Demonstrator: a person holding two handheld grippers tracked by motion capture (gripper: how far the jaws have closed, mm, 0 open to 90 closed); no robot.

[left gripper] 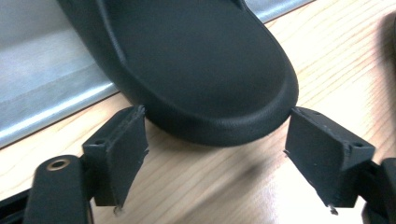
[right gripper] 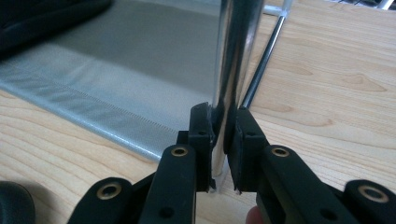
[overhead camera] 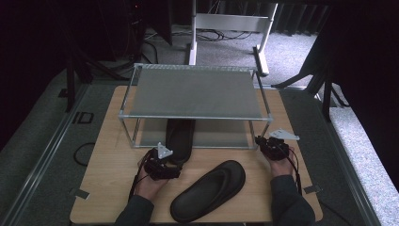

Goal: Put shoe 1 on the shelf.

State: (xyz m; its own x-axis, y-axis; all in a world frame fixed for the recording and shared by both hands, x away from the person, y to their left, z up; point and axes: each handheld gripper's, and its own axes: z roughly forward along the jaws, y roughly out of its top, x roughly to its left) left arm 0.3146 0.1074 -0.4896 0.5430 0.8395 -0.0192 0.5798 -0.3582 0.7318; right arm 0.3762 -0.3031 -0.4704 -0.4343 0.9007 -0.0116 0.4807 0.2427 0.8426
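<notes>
A black slipper point(overhead camera: 180, 136) lies on the lower shelf of a metal-framed shoe rack point(overhead camera: 193, 117), its heel sticking out over the wooden table. My left gripper point(overhead camera: 170, 161) is at that heel. In the left gripper view the heel point(left gripper: 205, 60) sits between the two fingers point(left gripper: 119, 154), and the left gripper point(left gripper: 217, 140) is open, its jaws just clear of the rubber. A second black slipper point(overhead camera: 211, 188) lies loose on the table in front. My right gripper point(overhead camera: 261, 142) is shut on the rack's front right leg point(right gripper: 233, 56), with the right gripper point(right gripper: 223, 135) clamping the chrome tube.
The rack's top shelf point(overhead camera: 195, 89) is bare grey fabric. The lower shelf fabric point(right gripper: 140, 60) runs left from the clamped leg. The wooden table point(overhead camera: 113, 174) has bare room at front left. A white desk frame point(overhead camera: 230, 23) stands on the carpet beyond.
</notes>
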